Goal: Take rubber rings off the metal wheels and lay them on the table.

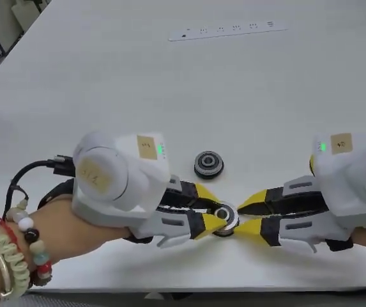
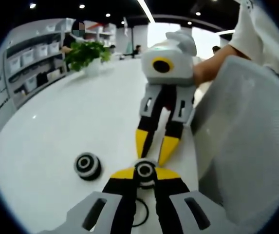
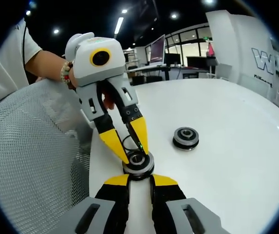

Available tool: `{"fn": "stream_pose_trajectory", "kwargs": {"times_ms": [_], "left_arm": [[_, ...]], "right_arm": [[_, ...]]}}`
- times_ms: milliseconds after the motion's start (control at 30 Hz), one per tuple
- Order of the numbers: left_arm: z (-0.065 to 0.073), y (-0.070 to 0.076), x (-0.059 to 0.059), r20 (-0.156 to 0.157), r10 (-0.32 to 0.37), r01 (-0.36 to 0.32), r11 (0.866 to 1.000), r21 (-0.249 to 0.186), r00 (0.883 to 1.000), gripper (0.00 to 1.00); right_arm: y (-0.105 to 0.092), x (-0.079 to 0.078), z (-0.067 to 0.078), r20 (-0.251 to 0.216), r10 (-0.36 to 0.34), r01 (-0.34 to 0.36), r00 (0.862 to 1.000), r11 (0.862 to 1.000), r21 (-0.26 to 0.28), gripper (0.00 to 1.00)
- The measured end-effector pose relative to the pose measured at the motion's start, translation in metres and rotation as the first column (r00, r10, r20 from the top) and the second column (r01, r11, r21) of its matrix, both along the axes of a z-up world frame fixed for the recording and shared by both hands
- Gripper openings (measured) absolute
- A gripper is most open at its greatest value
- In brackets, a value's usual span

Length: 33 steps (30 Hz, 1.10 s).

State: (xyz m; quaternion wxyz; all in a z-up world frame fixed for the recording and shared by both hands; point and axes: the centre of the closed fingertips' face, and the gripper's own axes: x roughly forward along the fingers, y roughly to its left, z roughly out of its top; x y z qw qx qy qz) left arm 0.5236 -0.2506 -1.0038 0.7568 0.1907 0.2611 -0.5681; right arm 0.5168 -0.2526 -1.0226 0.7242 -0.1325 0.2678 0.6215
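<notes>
The left tool (image 1: 209, 210) is clamping a metal wheel (image 1: 225, 217) near the table's (image 1: 170, 83) front edge while the right tool (image 1: 250, 212), jaws narrowed, is nosing its rim, grip impossible to tell; it should be catching only the rubber ring (image 3: 149, 168), peeling steadily outward

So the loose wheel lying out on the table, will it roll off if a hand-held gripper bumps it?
Probably not: the loose wheel lies flat on its face, so it would likely slide rather than roll. Its metal look suggests heavy for its size, so a light bump may barely shift it. The table looks smooth, offering little grip.
</notes>
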Motion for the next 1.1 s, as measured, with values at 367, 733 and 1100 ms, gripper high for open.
{"fn": "stream_pose_trajectory", "kwargs": {"times_ms": [367,733,1100], "left_arm": [[0.000,0.000,0.000,0.011,-0.005,0.005,1.000,0.001,1.000,0.14],[-0.001,0.001,0.001,0.021,-0.005,0.005,1.000,-0.006,1.000,0.13],[-0.001,0.001,0.001,0.024,-0.006,0.006,1.000,-0.013,1.000,0.13]], "right_arm": [[-0.003,0.002,-0.002,0.085,0.034,-0.032,0.996,0.999,-0.024,0.00],[-0.005,0.007,-0.002,-0.183,-0.156,0.165,0.971,0.986,0.038,0.00],[-0.006,0.011,0.013,-0.451,-0.220,0.324,0.865,0.931,0.168,0.00]]}}
